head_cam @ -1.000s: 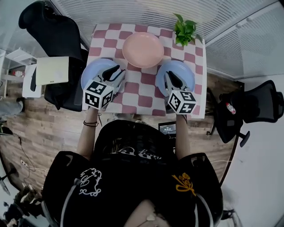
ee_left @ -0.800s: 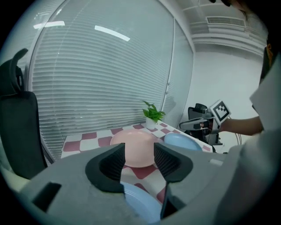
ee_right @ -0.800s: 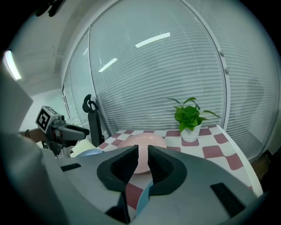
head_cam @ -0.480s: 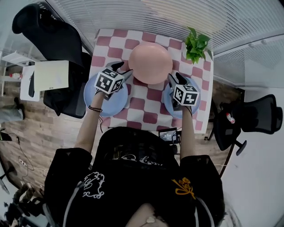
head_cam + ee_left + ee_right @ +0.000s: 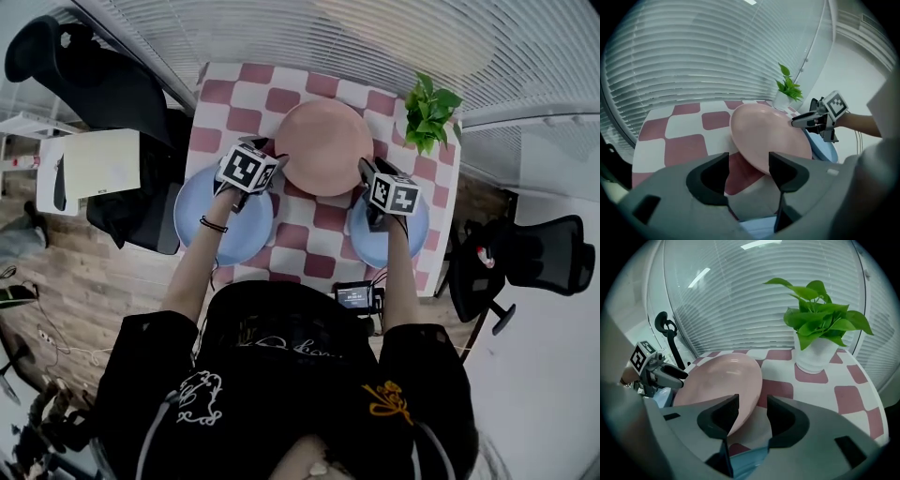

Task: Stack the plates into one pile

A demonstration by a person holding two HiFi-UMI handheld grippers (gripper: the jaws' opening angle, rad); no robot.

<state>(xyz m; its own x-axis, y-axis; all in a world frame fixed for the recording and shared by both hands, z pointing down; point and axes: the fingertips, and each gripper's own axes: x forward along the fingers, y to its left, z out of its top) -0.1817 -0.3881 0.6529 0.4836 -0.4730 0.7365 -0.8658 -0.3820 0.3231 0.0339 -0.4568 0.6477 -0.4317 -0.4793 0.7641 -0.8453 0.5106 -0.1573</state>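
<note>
My jaws were opening on both sides! Head view: my left gripper (image 5: 270,155) and right gripper (image 5: 366,172) flanked the pink plate (image 5: 323,141) on the checkered counter (image 5: 230,94), with the left blue plate (image 5: 199,217) and right blue plate (image 5: 414,234) nearer me. Left gripper view: jaws wide, the pink plate's rim between them, not clamped. Right gripper view: jaws apart too, the rim between them, potted plant (image 5: 815,324) beyond.

Red-and-white checkered table (image 5: 246,98) below white blinds (image 5: 309,33). Potted green plant (image 5: 431,111) in white pot at table's far right corner. Small device with lit screen (image 5: 357,298) at table's near edge. Black office chair (image 5: 84,70) left of table, second office chair (image 5: 530,258) to right. White board (image 5: 98,164) beside left chair. Wooden floor (image 5: 84,281) underneath.
</note>
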